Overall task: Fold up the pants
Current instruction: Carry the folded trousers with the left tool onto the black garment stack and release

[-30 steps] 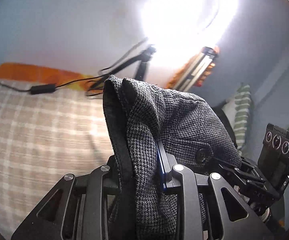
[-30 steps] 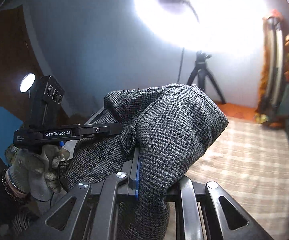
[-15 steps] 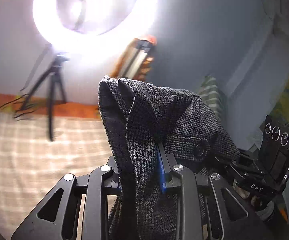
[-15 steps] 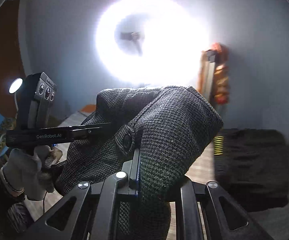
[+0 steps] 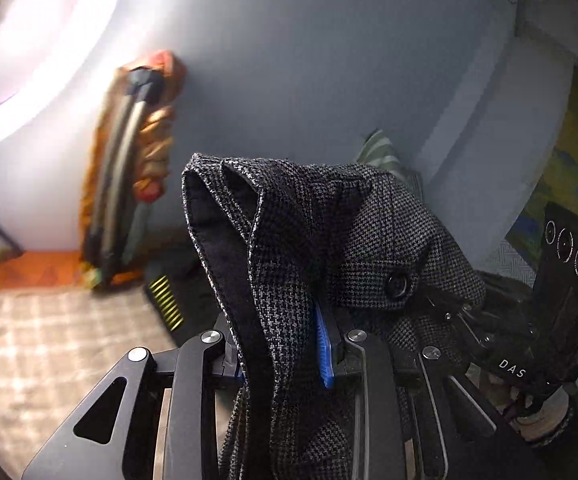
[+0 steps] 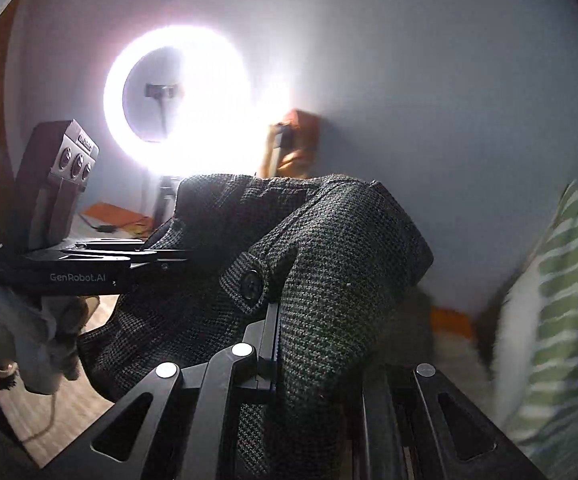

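Above a checked bedspread (image 5: 49,344), both grippers hold the pants (image 5: 289,264) aloft, the waistband bunched between them and well clear of the surface. Left gripper (image 5: 285,352) has its tongs clamped on a doubled fold of cloth, a blue pad (image 5: 323,350) showing at the pinch; right gripper (image 6: 313,364) is likewise closed on the fabric, which drapes over its fingers and hides the far one. Each tool appears in the other's view: the right at the edge of the left camera, the left, gripped by a gloved hand (image 6: 29,336), in the right camera.

Holding the garment up by two points along the waist looks meant to let the legs hang and straighten under their own weight before they are laid down, so the folding itself is judged barely begun. How the legs hang cannot be told; they fall out of view below the tongs.

Cloth is a dark grey houndstooth weave, thick and slightly coarse, with a smooth black lining at the waistband edge and a dark round button (image 5: 397,283) on a tab. It holds soft, rounded humps rather than sharp creases.

Behind, a ring light (image 6: 177,100) glares against a pale blue wall (image 5: 309,60), and a green-striped cloth (image 6: 561,300) sits at the right, blurred.
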`<state>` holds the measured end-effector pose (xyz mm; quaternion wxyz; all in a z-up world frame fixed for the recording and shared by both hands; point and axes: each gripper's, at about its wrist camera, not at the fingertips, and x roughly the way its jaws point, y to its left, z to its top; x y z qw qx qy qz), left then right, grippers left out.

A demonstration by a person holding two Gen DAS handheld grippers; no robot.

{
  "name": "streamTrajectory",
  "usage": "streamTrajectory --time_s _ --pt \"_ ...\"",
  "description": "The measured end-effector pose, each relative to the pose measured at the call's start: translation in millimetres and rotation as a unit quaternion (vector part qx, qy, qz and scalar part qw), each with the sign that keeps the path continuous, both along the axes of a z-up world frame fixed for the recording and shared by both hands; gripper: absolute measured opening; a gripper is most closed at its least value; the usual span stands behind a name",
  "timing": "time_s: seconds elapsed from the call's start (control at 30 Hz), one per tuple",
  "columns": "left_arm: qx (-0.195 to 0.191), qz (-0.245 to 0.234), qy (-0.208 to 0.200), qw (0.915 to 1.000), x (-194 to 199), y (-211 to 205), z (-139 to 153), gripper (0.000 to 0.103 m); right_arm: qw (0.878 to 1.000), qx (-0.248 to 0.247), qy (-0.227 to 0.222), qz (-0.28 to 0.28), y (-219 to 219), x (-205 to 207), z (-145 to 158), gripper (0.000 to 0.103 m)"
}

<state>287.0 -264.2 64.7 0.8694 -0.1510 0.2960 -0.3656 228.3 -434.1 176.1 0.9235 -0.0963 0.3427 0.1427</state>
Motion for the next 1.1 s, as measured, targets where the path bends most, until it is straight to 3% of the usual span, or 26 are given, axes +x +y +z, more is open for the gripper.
streamTrajectory --time_s 0.2,0.33,0.67,0.87,0.93,1.0,1.1 --pt "-0.004 0.008 -0.006 0.9999 30 -42 6 0.024 1.0 -0.024 -0.004 -0.004 -40 30 1 0.011" --pt "-0.001 0.017 0.003 0.9998 52 -62 -5 0.024 1.0 -0.025 0.008 0.005 -59 61 -16 0.011" --pt "0.038 0.047 0.054 0.9967 96 -78 -69 0.025 0.998 0.016 0.063 0.02 -81 127 -105 0.015" --pt "0.089 0.046 0.092 0.9906 104 -89 -91 0.035 0.991 0.043 0.124 -0.018 -102 143 -140 0.044" --pt "0.114 0.066 0.083 0.9878 105 -89 -89 0.046 0.991 0.03 0.122 -0.047 -108 140 -142 0.066" --pt "0.122 0.074 0.081 0.9864 106 -85 -87 0.053 0.989 0.043 0.12 -0.071 -121 136 -142 0.071" --pt "0.138 0.088 0.07 0.9841 101 -74 -80 0.053 0.985 0.078 0.121 -0.1 -140 125 -136 0.071"
